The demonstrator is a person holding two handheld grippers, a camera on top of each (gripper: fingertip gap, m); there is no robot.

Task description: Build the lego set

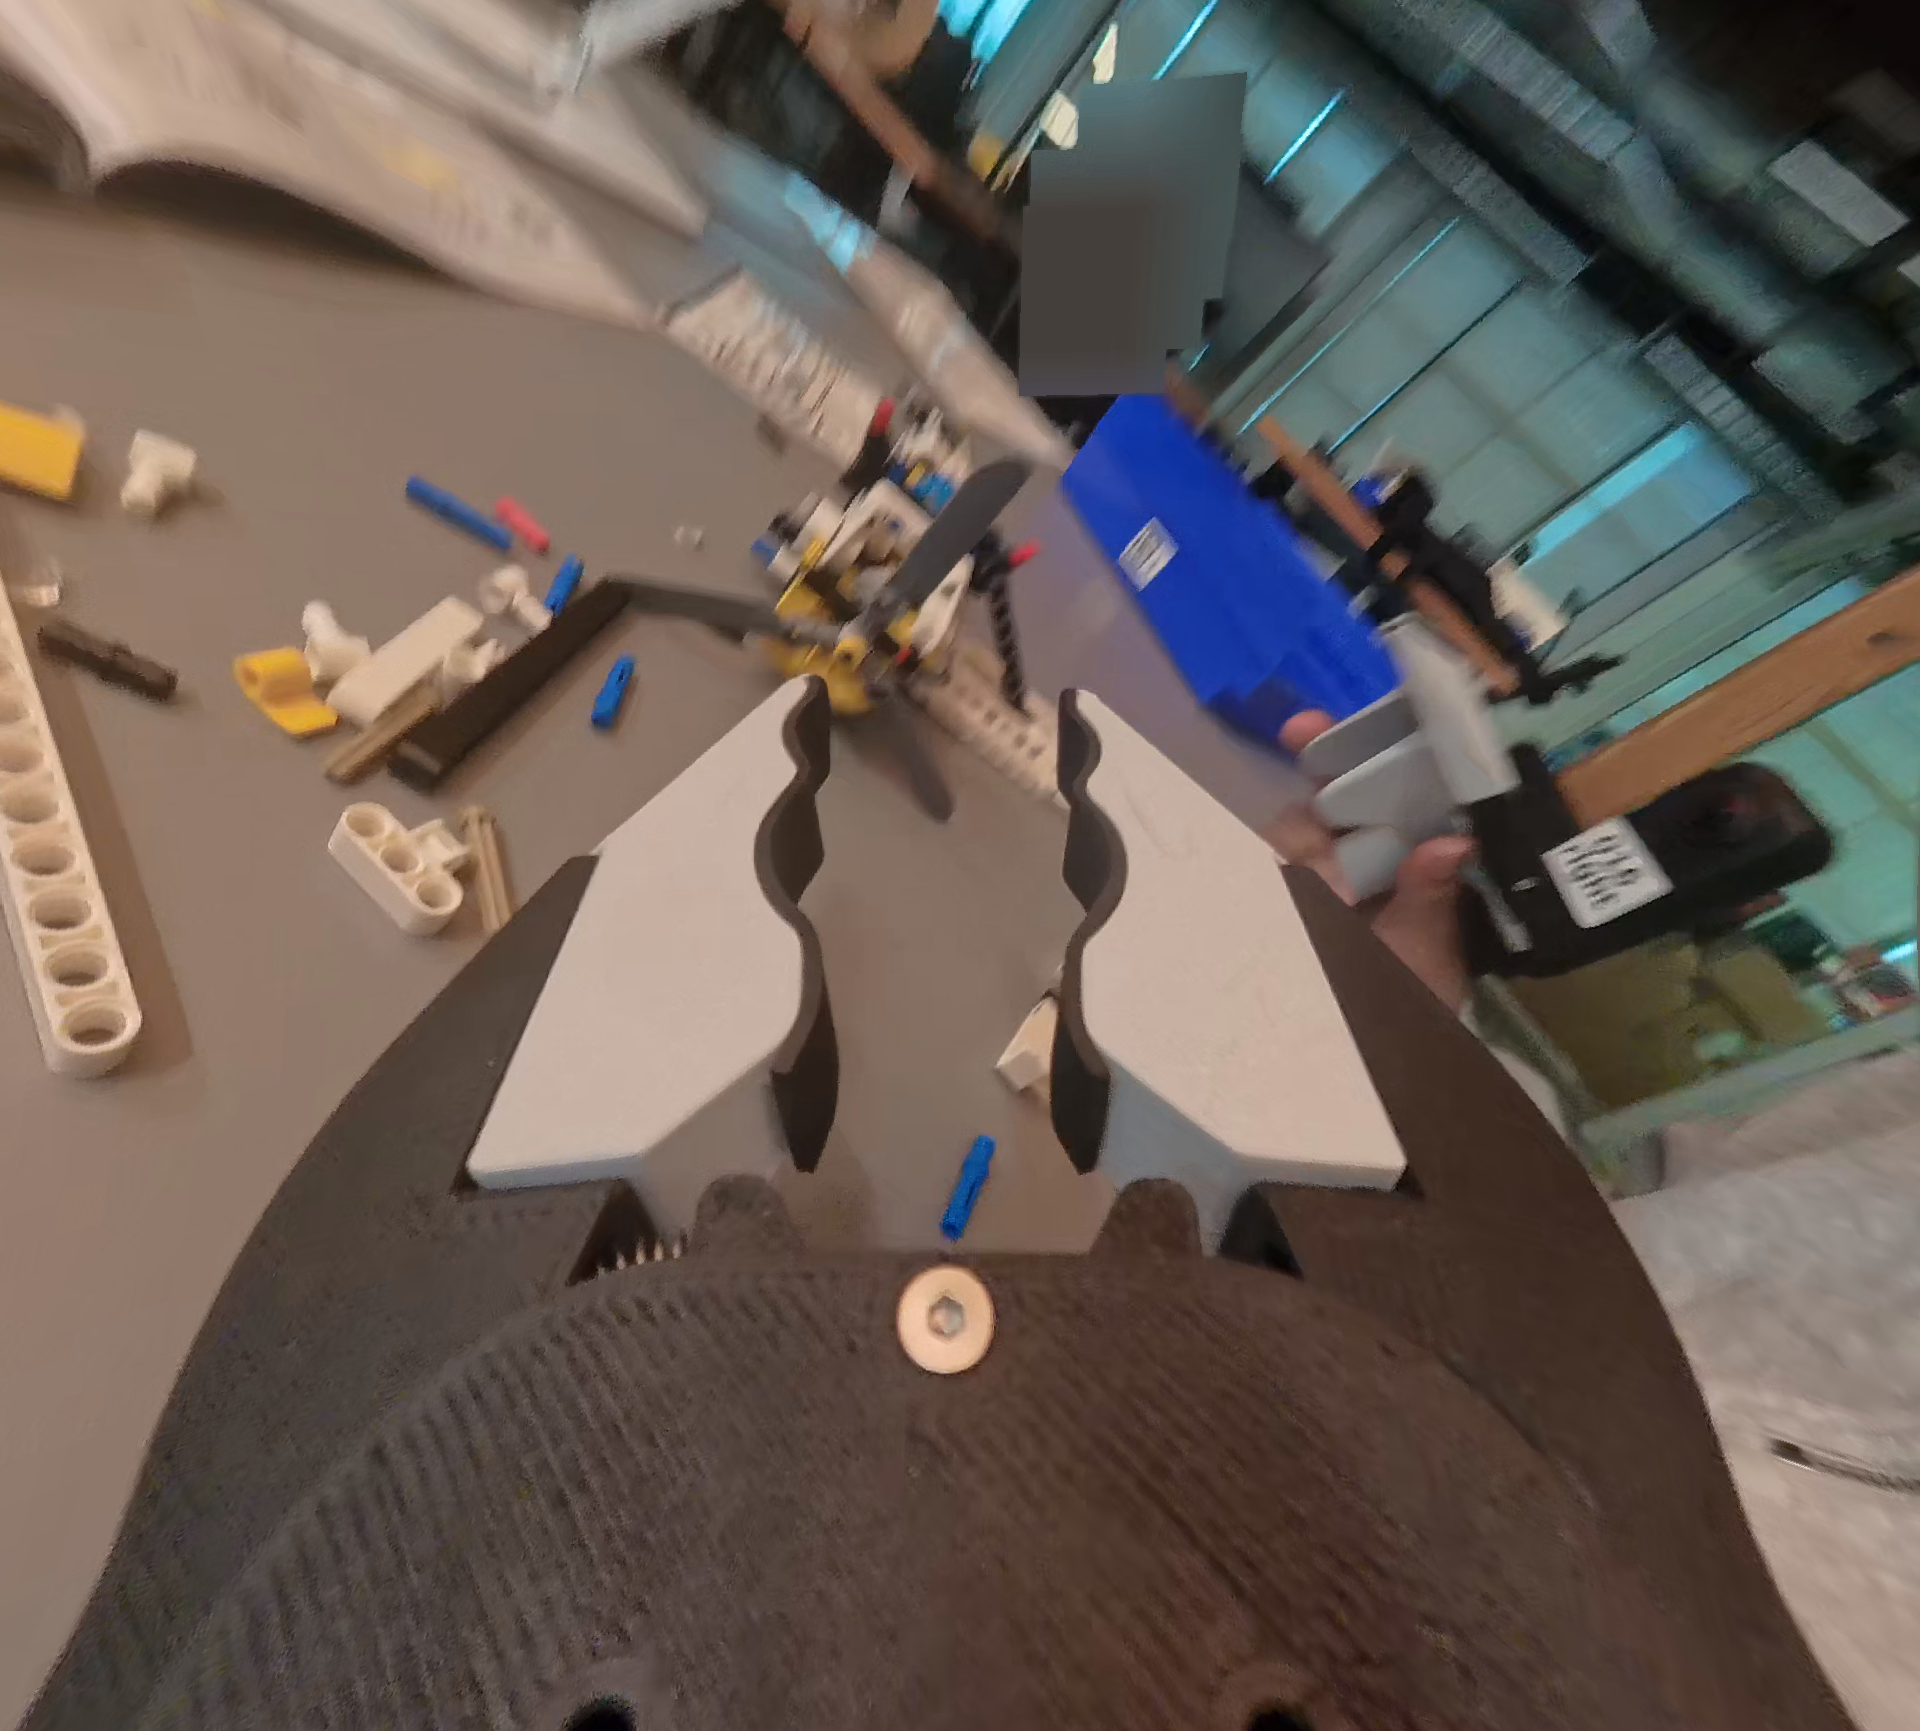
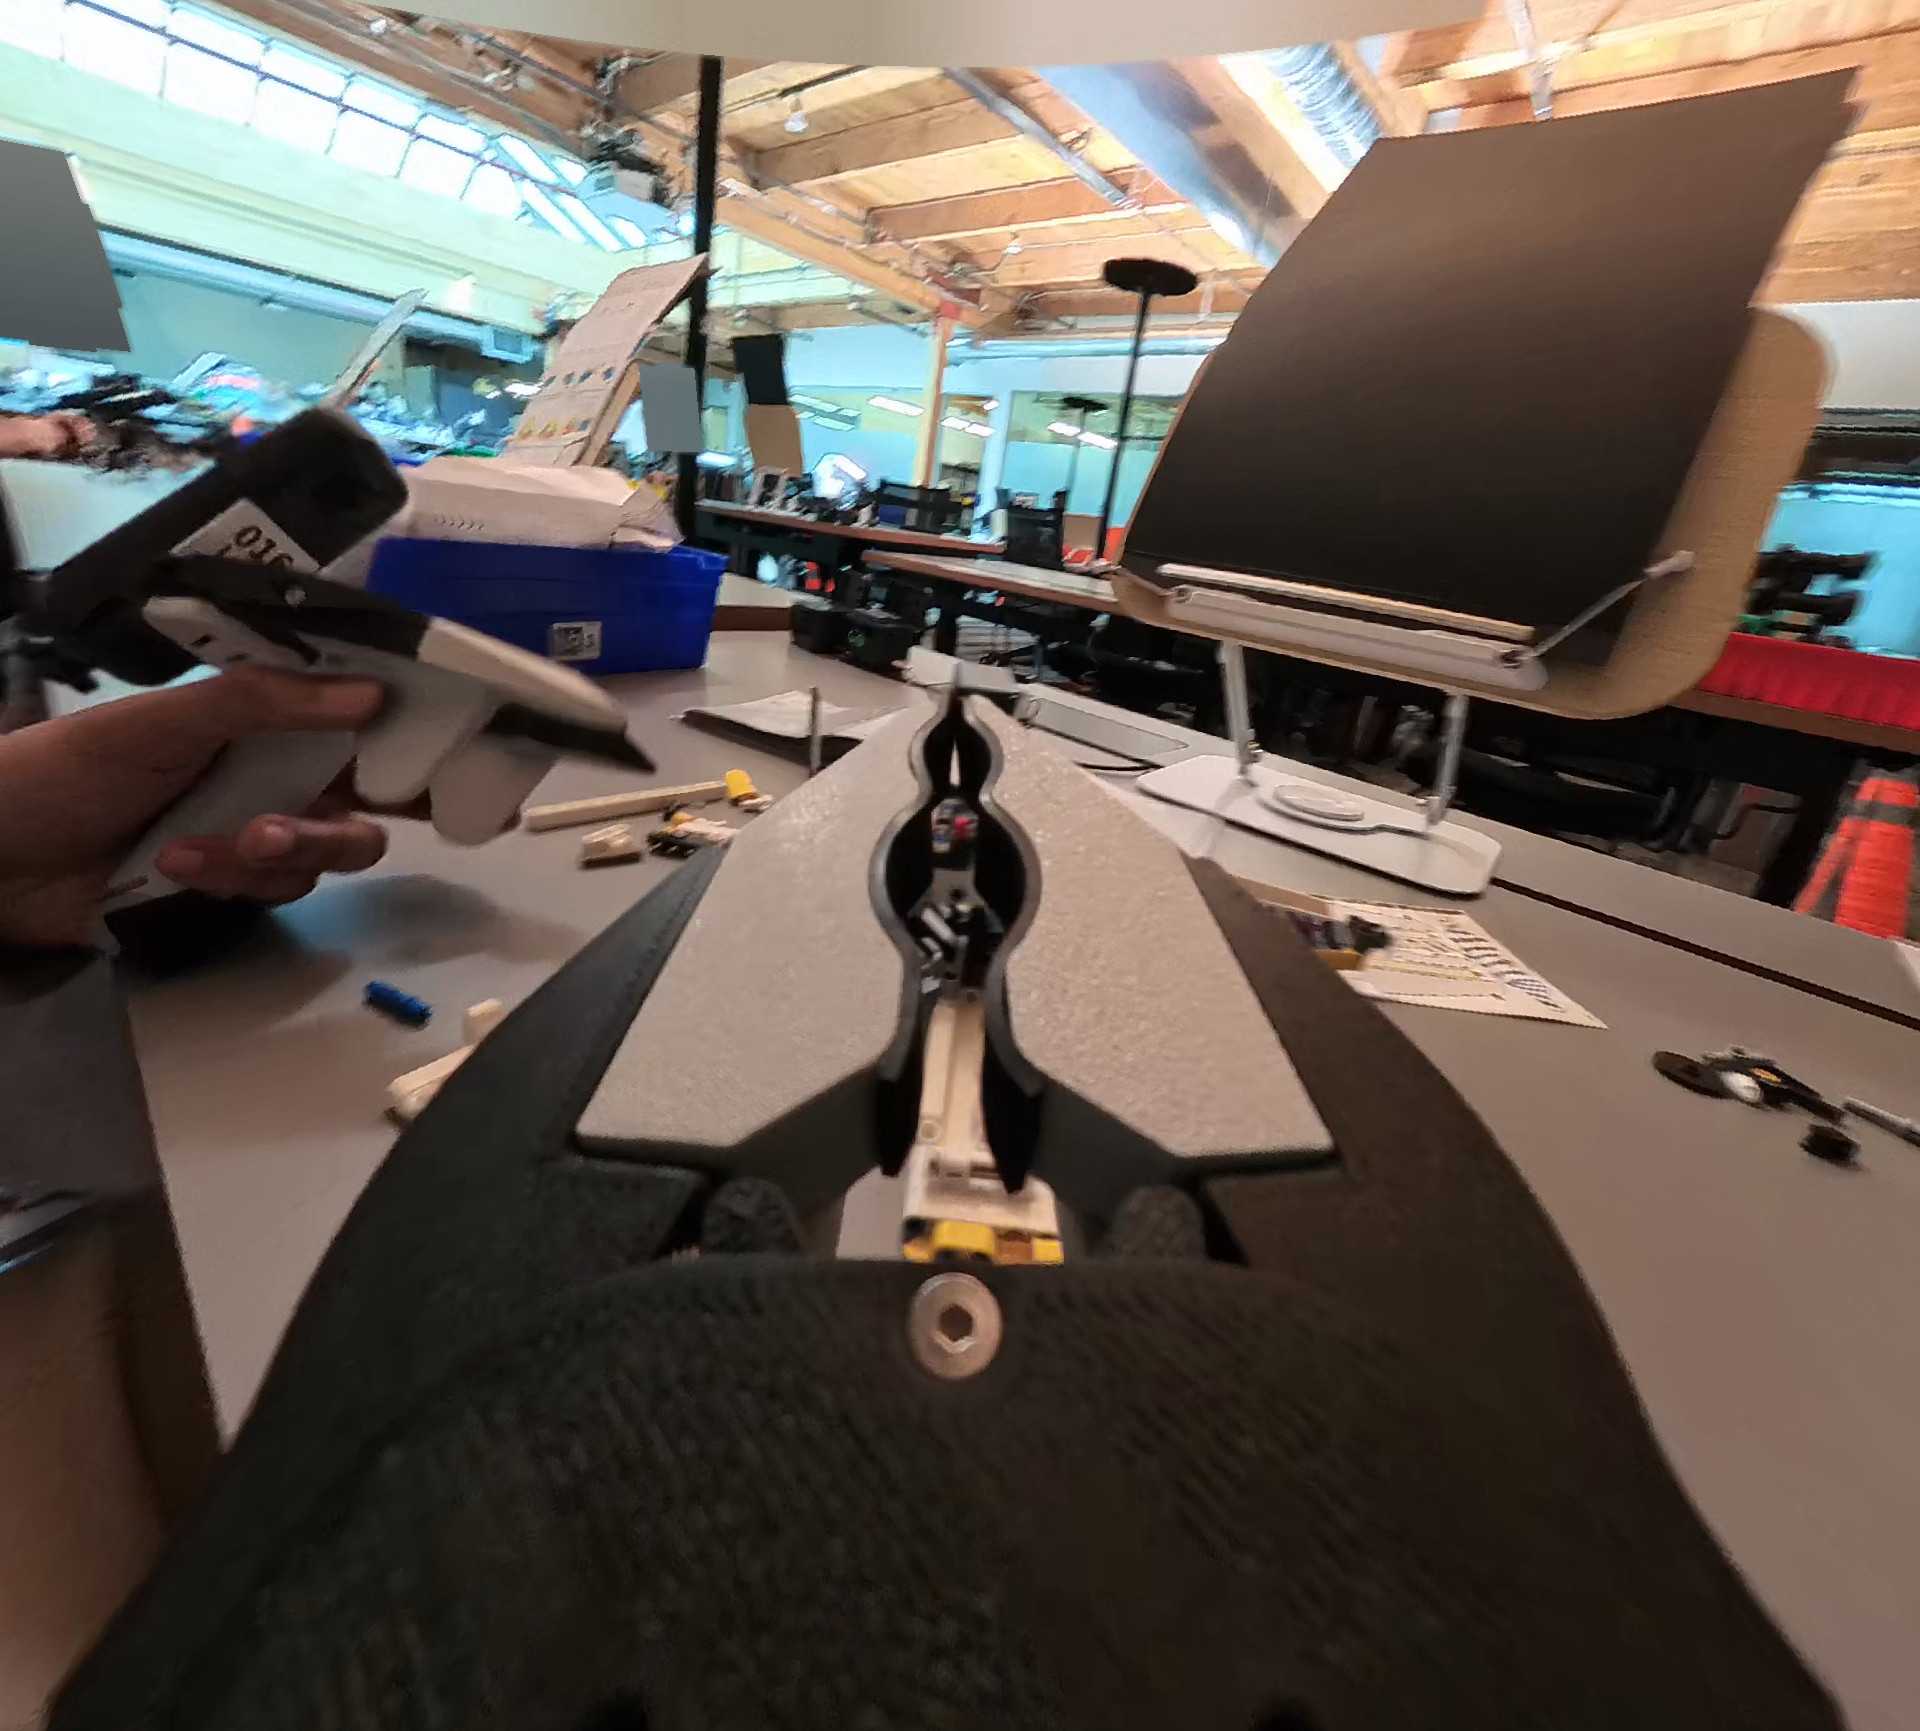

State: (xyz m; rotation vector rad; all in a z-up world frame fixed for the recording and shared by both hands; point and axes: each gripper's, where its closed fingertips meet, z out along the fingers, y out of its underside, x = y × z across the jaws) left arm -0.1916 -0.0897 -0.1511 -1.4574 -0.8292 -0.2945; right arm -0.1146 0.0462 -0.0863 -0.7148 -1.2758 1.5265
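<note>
The half-built lego model (image 1: 883, 580), yellow and white with a grey propeller blade, sits on the grey counter (image 1: 312, 372) just ahead of my left gripper (image 1: 940, 705); its fingers (image 1: 665, 933) stand well apart and hold nothing, which I take as readiness to steady or pick something; a blue pin (image 1: 966, 1185) lies on the counter between them. My right gripper (image 2: 961, 715) has its fingers (image 2: 790, 954) closed almost together, tips meeting; white and yellow parts (image 2: 951, 1110) show through the gap, but I cannot tell whether they are gripped or merely lying beneath. Loose pieces are spread to the left within easy reach: a long white holed beam (image 1: 52, 860), a black beam (image 1: 520, 673), blue pins; an open instruction booklet (image 1: 260, 40) lies beyond; a blue bin (image 1: 1216, 559) sits at the far edge.
</note>
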